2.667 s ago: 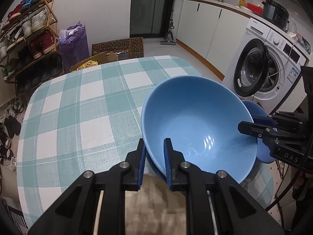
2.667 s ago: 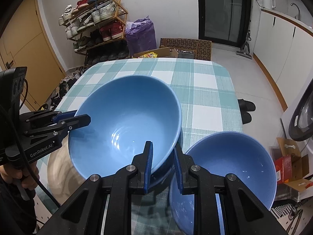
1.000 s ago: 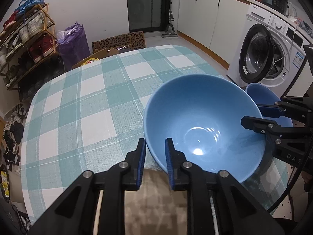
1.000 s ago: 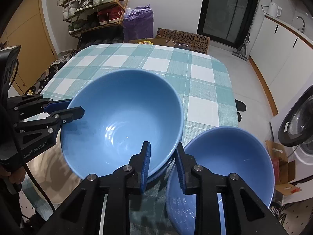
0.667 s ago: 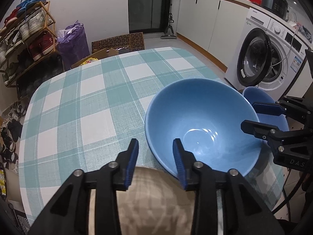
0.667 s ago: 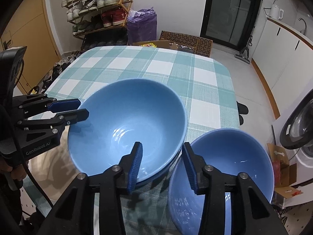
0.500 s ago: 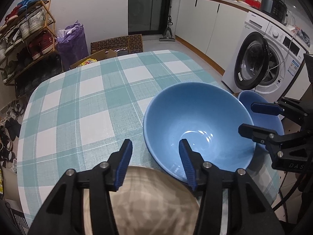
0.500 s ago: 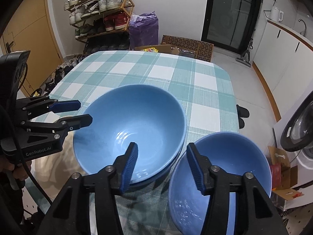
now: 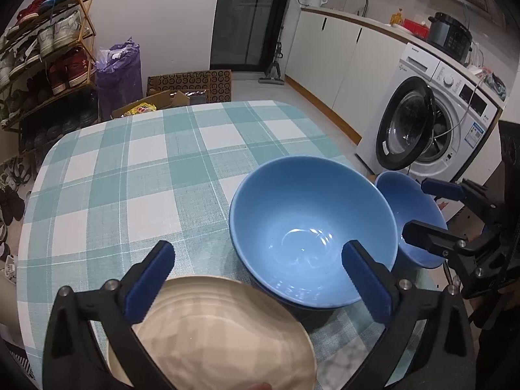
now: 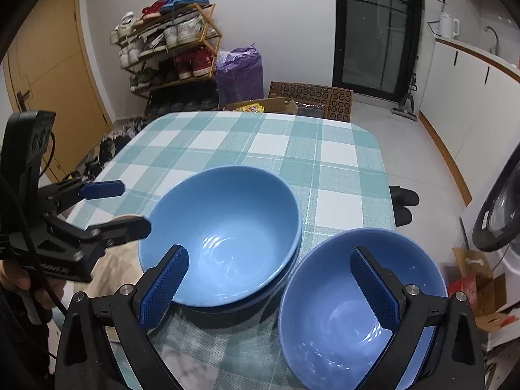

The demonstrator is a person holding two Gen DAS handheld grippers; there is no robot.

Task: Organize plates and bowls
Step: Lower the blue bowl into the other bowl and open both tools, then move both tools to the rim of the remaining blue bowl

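The left gripper (image 9: 256, 266) stands spread wide, its jaws having just been opening, with nothing pinched; the near left rim of the big bowl (image 9: 308, 227) lies low between its blue pads (image 9: 152, 279) without touching them. Right under this gripper, at the near edge of the worktop (image 9: 130, 175), sits a beige plate (image 9: 214, 334), just beside the big bowl.

The right gripper (image 10: 269, 279) is also spread wide, jaws just opened, gripping nothing. Its left pad hangs over the big bowl's near right rim and its right pad over the small bowl (image 10: 354, 305), so the gap between the two bowls lies between its pads.

The big bowl rests upright on the checked worktop, near its near right part, and seems nested on another blue dish, whose darker rim (image 10: 260, 295) shows beneath. The small bowl stands upright just right of it, at the worktop's near right corner, the two rims nearly touching.

A hand (image 10: 19, 279) holds the left gripper's handle at the left edge of the right wrist view. Beyond the worktop stand a shoe rack (image 10: 169, 52) and a purple bag (image 10: 240, 71); a washer (image 9: 432, 120) stands to the right.
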